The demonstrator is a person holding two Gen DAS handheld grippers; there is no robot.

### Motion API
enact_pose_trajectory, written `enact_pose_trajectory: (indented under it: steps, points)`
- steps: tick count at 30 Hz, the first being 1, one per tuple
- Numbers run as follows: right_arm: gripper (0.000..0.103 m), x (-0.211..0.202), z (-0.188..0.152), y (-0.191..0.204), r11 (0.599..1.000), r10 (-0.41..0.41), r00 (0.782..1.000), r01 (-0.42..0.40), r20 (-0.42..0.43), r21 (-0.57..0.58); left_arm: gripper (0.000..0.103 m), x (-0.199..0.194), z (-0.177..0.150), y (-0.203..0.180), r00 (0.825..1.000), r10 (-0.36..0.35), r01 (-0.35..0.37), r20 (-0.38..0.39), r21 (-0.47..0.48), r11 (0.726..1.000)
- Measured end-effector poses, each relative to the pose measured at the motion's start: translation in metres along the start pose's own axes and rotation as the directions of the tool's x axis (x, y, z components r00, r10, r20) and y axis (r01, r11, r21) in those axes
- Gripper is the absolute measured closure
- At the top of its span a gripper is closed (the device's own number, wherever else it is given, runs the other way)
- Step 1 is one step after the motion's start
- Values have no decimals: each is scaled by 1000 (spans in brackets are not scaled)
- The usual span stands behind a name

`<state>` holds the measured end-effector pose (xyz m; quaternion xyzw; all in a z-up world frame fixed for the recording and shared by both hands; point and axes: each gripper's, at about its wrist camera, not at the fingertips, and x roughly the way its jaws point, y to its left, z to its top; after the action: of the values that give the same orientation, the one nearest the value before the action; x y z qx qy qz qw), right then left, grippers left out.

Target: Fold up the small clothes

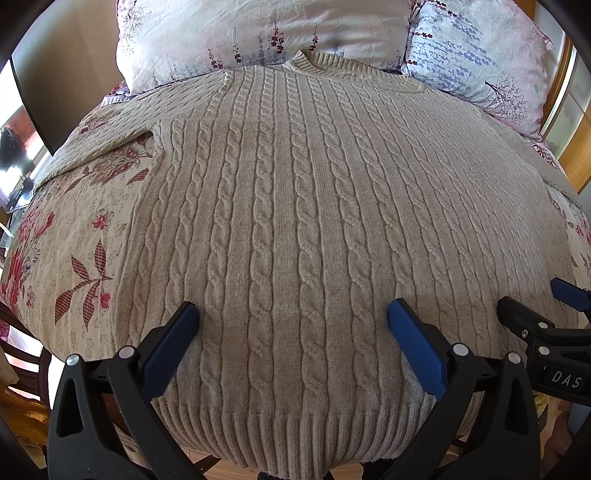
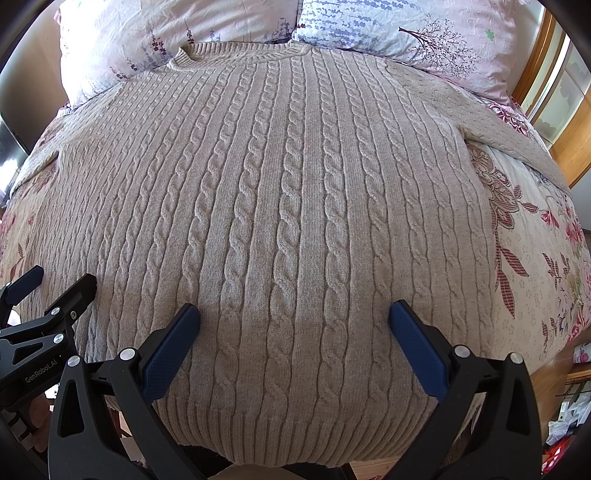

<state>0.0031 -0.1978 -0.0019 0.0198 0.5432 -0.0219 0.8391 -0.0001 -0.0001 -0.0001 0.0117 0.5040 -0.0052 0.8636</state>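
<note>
Left gripper (image 1: 293,317) is hovering low over the sweater's (image 1: 295,221) hem end, fingers spread wide, nothing between them. Right gripper (image 2: 295,317) is doing the same just beside it, jaws wide apart, holding nothing; it is also showing at the right edge of the left view (image 1: 532,299), and the left one is showing at the left edge of the right view (image 2: 62,280).

Ribbed hem (image 1: 295,432) is lying nearest, hanging slightly over the bed edge. Sweater, beige cable knit, is lying flat and face up on the floral bedspread (image 1: 74,236), body running away from the grippers. Cannot tell if the blue pads (image 1: 173,343) are touching the knit or just above it.

Farther out, one sleeve (image 1: 96,147) is spreading to the left side, the other sleeve (image 2: 517,140) is spreading to the right, both lying on the bedspread. Collar (image 2: 236,55) is sitting at the far end, touching the pillows (image 1: 258,33). Two pillows, pale floral print, are lying side by side at the head of the bed. Wooden frame (image 2: 569,147) is showing far right.
</note>
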Motion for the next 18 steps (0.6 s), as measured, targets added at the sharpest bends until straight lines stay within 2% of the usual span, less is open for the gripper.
enact_pose_trajectory:
  steps: [18]
  points:
    - [1, -1, 0, -1, 1000, 1, 1000, -1, 8, -1, 2, 0, 0, 0, 1000, 0, 0, 0, 0, 1000]
